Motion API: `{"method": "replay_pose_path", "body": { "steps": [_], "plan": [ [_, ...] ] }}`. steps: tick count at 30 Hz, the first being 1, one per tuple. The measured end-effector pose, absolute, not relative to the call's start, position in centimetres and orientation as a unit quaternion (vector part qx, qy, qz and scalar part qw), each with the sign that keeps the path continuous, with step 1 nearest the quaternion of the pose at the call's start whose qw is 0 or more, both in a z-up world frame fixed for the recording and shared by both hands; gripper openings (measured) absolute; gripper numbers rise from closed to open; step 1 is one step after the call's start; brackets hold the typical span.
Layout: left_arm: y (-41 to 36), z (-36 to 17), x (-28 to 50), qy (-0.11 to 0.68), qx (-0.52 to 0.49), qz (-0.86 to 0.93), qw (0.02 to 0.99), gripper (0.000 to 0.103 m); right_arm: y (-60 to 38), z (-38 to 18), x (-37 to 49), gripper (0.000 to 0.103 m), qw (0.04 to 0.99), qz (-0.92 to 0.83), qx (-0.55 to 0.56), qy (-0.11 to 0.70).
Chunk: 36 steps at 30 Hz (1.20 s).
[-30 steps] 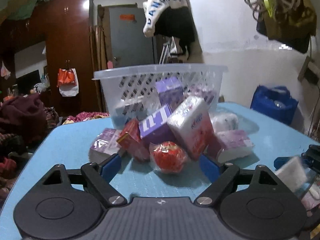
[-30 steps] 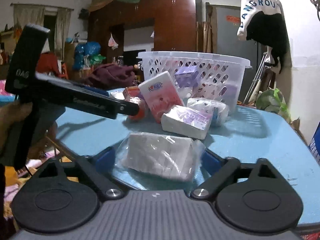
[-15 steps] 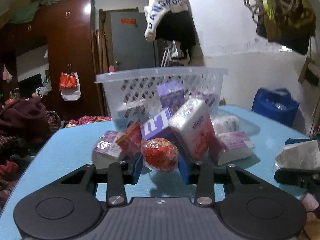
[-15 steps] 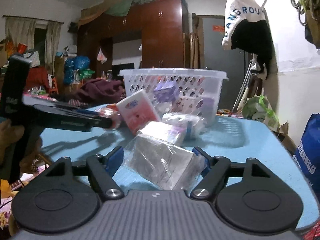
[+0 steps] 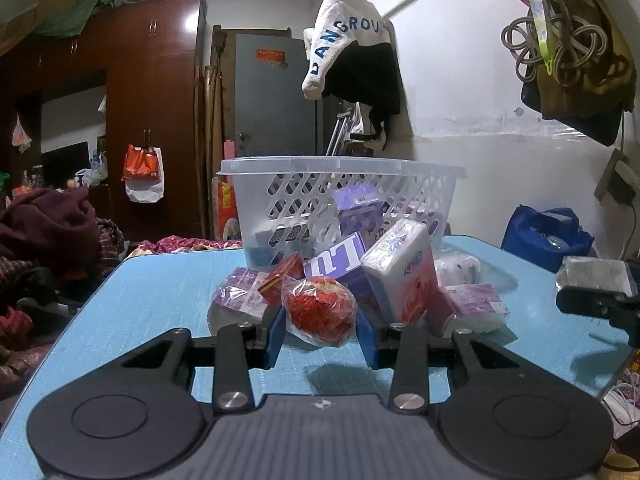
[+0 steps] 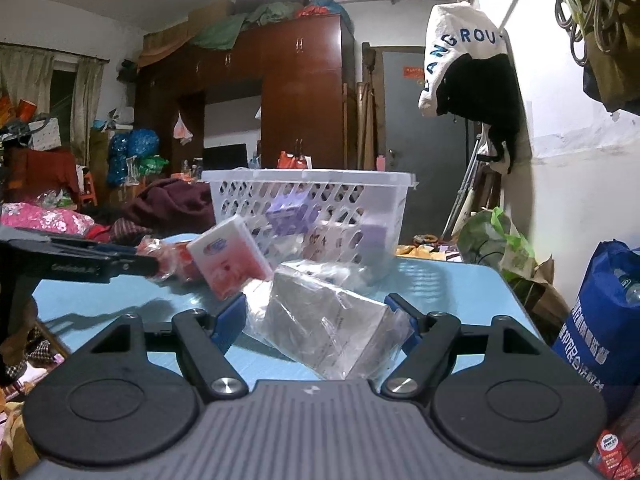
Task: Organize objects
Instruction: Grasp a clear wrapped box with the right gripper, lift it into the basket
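My left gripper (image 5: pixel 322 332) is shut on a red ball wrapped in clear plastic (image 5: pixel 320 310), held just above the blue table (image 5: pixel 152 292). Behind it lies a pile: a pink-and-white tissue pack (image 5: pixel 404 272), a purple box (image 5: pixel 340 262), purple tissue packs (image 5: pixel 474 306) and a small red box (image 5: pixel 282 278). A white lattice basket (image 5: pixel 340 196) stands at the back with purple packs inside. My right gripper (image 6: pixel 320 322) is shut on a clear-wrapped white tissue pack (image 6: pixel 324 330), lifted off the table and tilted. In the left wrist view that pack (image 5: pixel 596 276) shows at the right edge.
A blue bag (image 6: pixel 604 316) stands on the floor right of the table. Clothes and bags hang on the wall (image 5: pixel 352 68) above the basket. A dark wardrobe (image 5: pixel 156 112) and heaps of cloth (image 5: pixel 48 232) fill the left side. The table's near right corner (image 6: pixel 492 292) drops off beside the bag.
Both grippers closed from wide open: the left on the red ball, the right on the clear-wrapped tissue pack. The right one then lifted its pack off the table and tilted it.
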<state>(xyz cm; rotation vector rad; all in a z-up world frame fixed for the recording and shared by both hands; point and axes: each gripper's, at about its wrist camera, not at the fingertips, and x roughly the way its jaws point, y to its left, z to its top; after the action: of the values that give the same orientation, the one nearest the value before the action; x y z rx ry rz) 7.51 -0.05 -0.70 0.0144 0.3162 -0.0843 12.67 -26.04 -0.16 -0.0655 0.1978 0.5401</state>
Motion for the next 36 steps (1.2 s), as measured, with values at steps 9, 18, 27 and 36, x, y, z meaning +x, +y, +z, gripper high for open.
{"method": "replay_pose_path", "body": {
  "steps": [9, 18, 27, 36],
  "plan": [
    [0.8, 0.1, 7.2, 0.142, -0.005, -0.041, 0.989, 0.043, -26.6, 1.4, 13.7, 0.078, 0.962, 0.261, -0.027, 0.083],
    [2.8, 4.3, 8.9, 0.105, -0.043, -0.067, 0.991, 0.042, -24.4, 5.5, 16.3, 0.077, 0.961, 0.27, -0.038, 0.047],
    [3.0, 11.4, 21.4, 0.139, -0.078, -0.077, 0.984, 0.042, -17.9, 10.9, 27.4, 0.077, 0.96, 0.261, -0.085, 0.054],
    [4.2, 9.3, 21.5, 0.123, -0.091, -0.082, 0.985, 0.087, -20.3, 10.0, 25.9, 0.103, 0.962, 0.261, -0.028, 0.079]
  ]
}}
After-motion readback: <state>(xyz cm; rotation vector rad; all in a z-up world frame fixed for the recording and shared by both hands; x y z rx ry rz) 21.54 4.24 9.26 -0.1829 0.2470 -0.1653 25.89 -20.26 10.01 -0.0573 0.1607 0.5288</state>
